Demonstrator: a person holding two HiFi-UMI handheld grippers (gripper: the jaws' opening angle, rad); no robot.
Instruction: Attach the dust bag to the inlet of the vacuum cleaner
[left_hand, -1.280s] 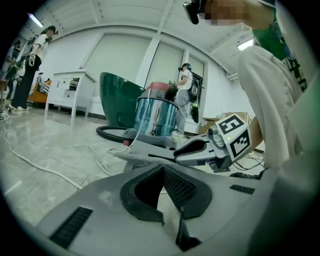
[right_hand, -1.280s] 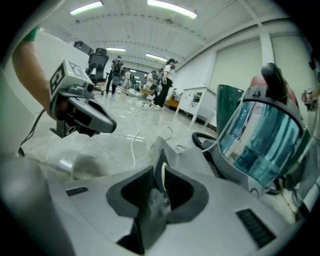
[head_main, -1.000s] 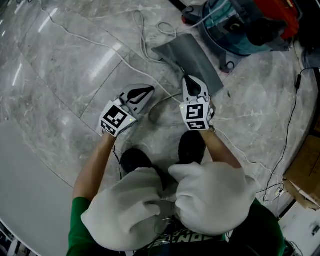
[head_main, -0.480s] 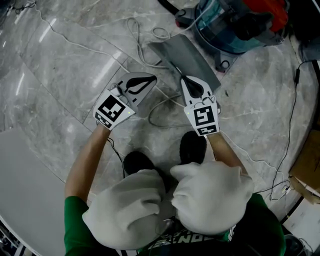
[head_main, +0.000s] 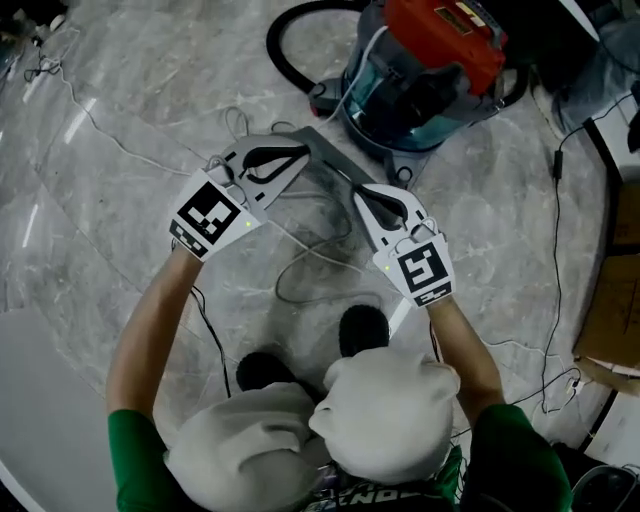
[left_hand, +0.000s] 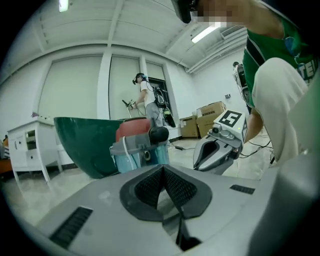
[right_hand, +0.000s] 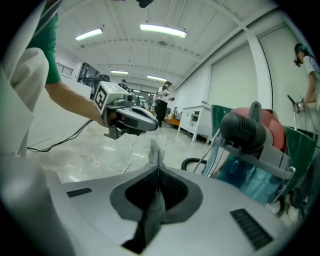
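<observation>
Dust bag (head_main: 325, 155), a flat grey pouch of thin sheet material, is clamped in the right gripper (right_hand: 158, 170). Its two jaws are pressed together on the sheet, and a narrow strip of it stands up past the tips in the right gripper view. The left gripper (left_hand: 161, 168) has its jaws together as well, the ribbed black pads (left_hand: 146, 188) meeting at the tip. Whether any of the bag is caught between them I cannot tell.

In the head view the two white grippers point away from the person and their tips angle toward each other. Each carries a black-and-white marker cube (head_main: 208, 213) at its back end. The bag lies between those tips, its left edge at the left gripper's tip.

Just beyond the bag stands the vacuum cleaner (head_main: 420, 80), a translucent teal drum with a red motor head on top. It is near the far edge of the grey marble-patterned floor (head_main: 120, 120) as the head view shows it. A black hose (head_main: 275, 45) curves out from the drum's left side.

On the near side of the grippers the person's two black shoes (head_main: 362, 328) rest on the floor. White-trousered knees (head_main: 390, 410) and green sleeves (head_main: 135, 460) are nearer the camera. A brown cardboard box (head_main: 610, 330) sits at the floor's right edge.
</observation>
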